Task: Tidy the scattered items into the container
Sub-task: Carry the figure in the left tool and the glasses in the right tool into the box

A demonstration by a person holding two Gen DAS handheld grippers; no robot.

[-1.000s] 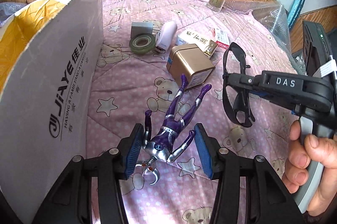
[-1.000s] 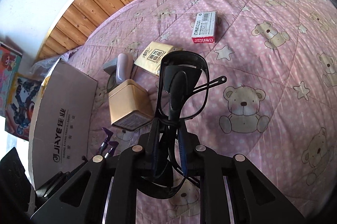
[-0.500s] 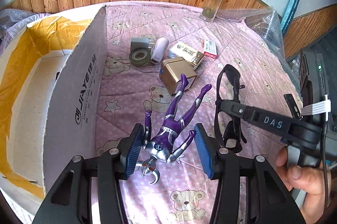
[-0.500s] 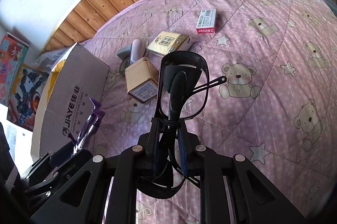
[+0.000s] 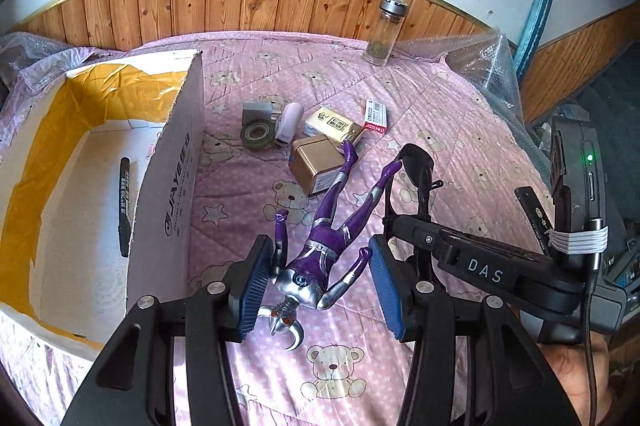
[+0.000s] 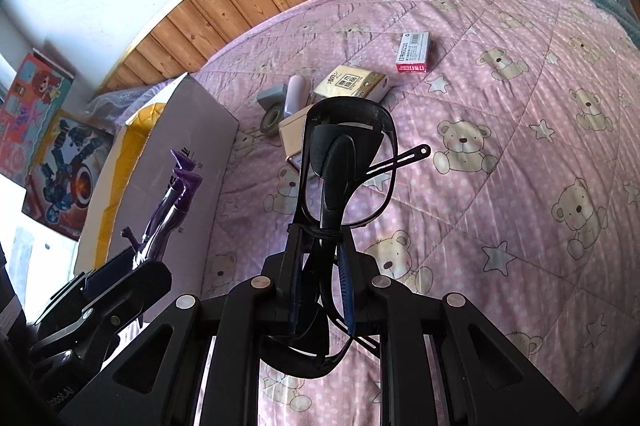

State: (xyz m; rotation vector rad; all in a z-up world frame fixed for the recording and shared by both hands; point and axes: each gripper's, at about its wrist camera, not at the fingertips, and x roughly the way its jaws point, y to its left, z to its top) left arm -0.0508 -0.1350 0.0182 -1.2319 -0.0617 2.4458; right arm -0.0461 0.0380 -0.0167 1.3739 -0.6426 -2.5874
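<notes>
My left gripper (image 5: 320, 266) is shut on a purple and silver toy figure (image 5: 328, 242), gripped at its arms and held in the air above the pink bear quilt, legs pointing away. To its left stands the open cardboard box (image 5: 172, 161) with yellow tape inside and a black marker (image 5: 125, 201) on its floor. My right gripper (image 6: 320, 246) is shut on a pair of black glasses (image 6: 348, 153), held upright above the quilt just right of the figure. In the right wrist view the figure (image 6: 172, 201) shows in front of the box wall (image 6: 192, 129).
On the quilt past the grippers lie a gold tin (image 5: 312, 165), a tape roll (image 5: 258, 135), a pale bottle (image 5: 290, 121), a grey block (image 5: 256, 111), a tissue pack (image 5: 332, 123) and a red-white box (image 5: 376, 115). A glass jar (image 5: 386, 29) stands by the wooden wall.
Both grippers have risen and drawn back from the quilt, each still holding its item. The inside of the box has come into the left wrist view.
</notes>
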